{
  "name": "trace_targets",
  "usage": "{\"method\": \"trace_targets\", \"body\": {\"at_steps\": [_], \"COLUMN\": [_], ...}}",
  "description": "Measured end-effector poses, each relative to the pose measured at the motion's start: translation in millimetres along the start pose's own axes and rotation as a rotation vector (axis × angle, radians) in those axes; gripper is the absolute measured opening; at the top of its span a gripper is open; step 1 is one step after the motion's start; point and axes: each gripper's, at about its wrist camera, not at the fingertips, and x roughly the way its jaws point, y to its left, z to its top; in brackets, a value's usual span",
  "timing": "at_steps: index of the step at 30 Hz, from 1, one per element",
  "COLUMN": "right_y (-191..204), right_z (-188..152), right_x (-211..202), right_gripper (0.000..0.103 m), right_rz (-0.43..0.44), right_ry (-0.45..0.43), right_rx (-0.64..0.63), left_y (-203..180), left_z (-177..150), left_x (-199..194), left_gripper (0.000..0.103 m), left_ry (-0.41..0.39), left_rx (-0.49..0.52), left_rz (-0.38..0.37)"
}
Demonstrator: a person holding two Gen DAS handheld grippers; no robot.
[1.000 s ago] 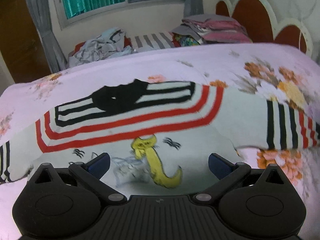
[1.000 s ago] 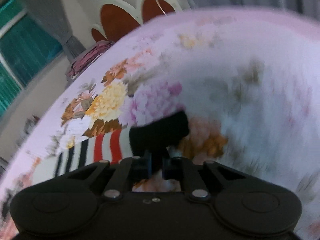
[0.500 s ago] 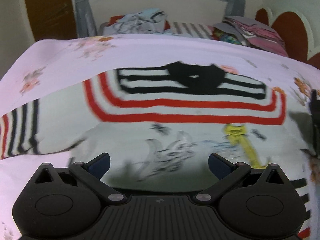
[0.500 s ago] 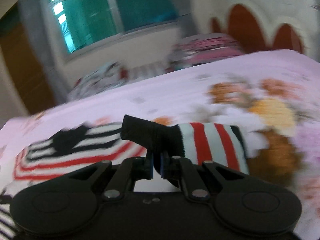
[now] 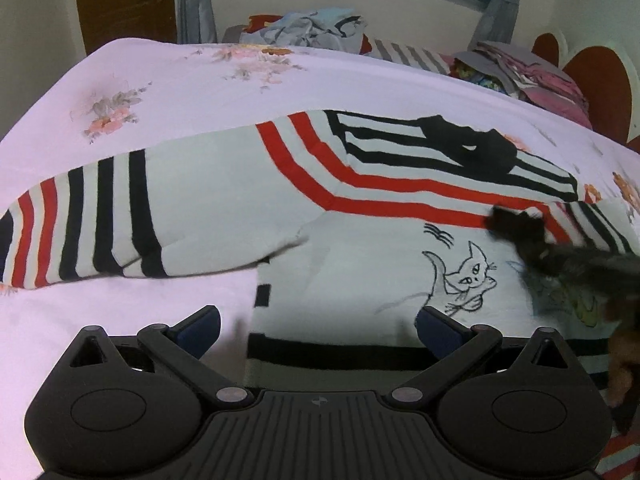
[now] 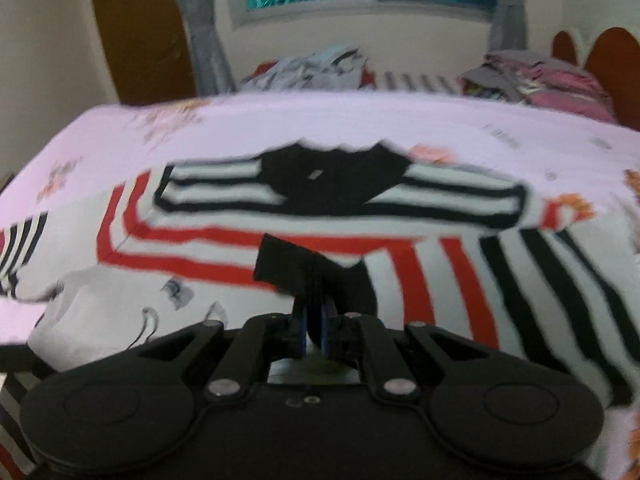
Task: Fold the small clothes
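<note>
Right fingers: the right gripper [image 6: 314, 330] is pinching its blue pads together on the black cuff [image 6: 296, 266] of the right sleeve [image 6: 500, 280], low in the centre of the right wrist view.
Left fingers: the left gripper [image 5: 318, 326] is holding its pads wide apart with nothing between them, hovering over the hem at the lower middle of the left wrist view.
Garment: the striped sweater [image 5: 360, 240] is lying face up on the floral bedspread [image 5: 180, 88], black collar [image 5: 468, 144] toward the top of the frame, cat drawing [image 5: 468, 276] on the chest.
Left sleeve: the left sleeve [image 5: 92, 224] is stretching out flat toward the left edge, not yet folded.
Progress: judging by the layout, the first sleeve fold is under way, the cuff now over the red chest stripes; the other sleeve and the body folds are remaining.
Change, right view: a second ago the cuff was hanging over bare flowered bedspread with the sweater off to the lower left; now the whole collar and chest are filling the middle.
Change, left view: the sweater has slid rightward in frame, bringing the left sleeve and hem edge into sight.
Background: heaped clothes [image 5: 308, 28] are sitting at the top centre.
</note>
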Motion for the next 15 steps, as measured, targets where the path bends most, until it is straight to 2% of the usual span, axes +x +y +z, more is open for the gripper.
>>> {"method": "trace_targets", "body": {"at_steps": [3,6,8,9,12,14,15], "right_y": [7.0,5.7,-1.3,-6.7,-36.1,-64.5,-78.2], "right_z": [-3.4,0.8,1.5,1.3,-1.0,-2.7,-3.9], "right_x": [0.8,-10.5,-31.6,-42.7,-75.7,-93.5,-100.4], "right_gripper": [0.013,0.03,0.051,0.053,0.047,0.035,0.034], "right_rz": [0.002,0.048,0.055,0.053,-0.002,-0.081,-0.123], "right_ry": [-0.01,-0.015,-0.08,-0.106,-0.176,-0.203,-0.214], "right_rx": [-0.016,-0.014,-0.003,0.007,0.072,0.138,0.169], "left_y": [-0.3,-11.3,-24.5,-31.0,-53.4,-71.9,-80.9], "left_z": [3.0,8.9,14.9,17.0,24.2,28.1,29.8], "left_x": [0.5,3.0,5.1,5.7,14.4,24.6,29.9], "left_gripper": [0.103,0.103,0.103,0.103,0.103,0.103,0.103], "left_ry": [-0.002,-0.01,-0.021,-0.028,-0.035,-0.022,-0.015], "left_rx": [0.003,0.008,0.0,-0.005,-0.048,-0.078,-0.083], "left_rz": [-0.013,-0.05,-0.095,-0.121,-0.227,-0.288,-0.311]}}
